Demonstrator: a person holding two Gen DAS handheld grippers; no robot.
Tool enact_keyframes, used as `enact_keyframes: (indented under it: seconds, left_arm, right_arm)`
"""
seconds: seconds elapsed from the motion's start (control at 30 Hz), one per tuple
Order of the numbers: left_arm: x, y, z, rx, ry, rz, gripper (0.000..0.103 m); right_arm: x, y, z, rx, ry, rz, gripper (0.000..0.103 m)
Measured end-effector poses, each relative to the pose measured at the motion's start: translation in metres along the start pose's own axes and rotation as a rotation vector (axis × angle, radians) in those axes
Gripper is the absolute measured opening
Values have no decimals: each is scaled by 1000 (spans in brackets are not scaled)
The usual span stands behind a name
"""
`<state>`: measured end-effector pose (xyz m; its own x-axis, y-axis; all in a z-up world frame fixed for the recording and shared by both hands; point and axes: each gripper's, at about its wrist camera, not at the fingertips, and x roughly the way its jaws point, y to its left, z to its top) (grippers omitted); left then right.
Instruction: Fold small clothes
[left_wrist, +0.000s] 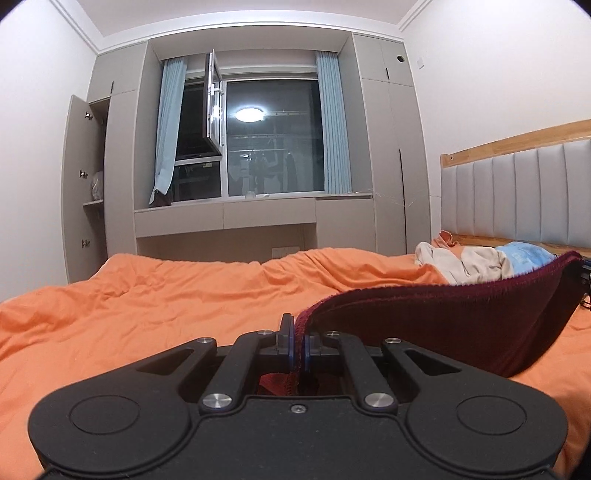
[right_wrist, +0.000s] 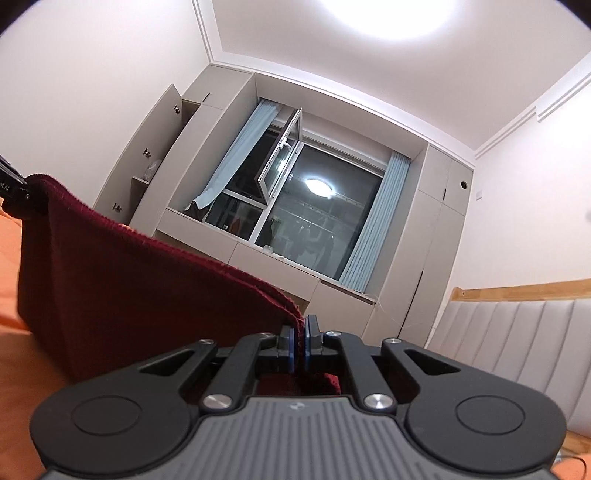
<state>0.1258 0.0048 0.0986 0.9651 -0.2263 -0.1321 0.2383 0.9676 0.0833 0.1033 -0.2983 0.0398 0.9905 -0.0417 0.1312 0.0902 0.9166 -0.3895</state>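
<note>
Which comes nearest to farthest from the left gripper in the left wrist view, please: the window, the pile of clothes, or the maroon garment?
1. Maroon garment: pinched in the left gripper, lifted to its right.
2. Pile of clothes: farther right on the orange bedding, near the headboard.
3. Window: straight ahead on the far wall.

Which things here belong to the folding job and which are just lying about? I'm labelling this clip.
In the job:
- dark red knit garment
- left hand-held gripper
- right hand-held gripper

Lying about:
- beige clothes
- blue item
- orange bedcover
- open cabinet door
</note>
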Motion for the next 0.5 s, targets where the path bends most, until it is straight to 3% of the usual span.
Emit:
enact_keyframes:
  seconds: [0.27,0.5]
  left_arm:
    - [114,17,14,24,75,4,5]
    - [212,38,6,-3,171,30,5]
  right_arm:
    - [120,-7,-11,1,53,41,6]
    - [216,9,-42,-35,176,87,6]
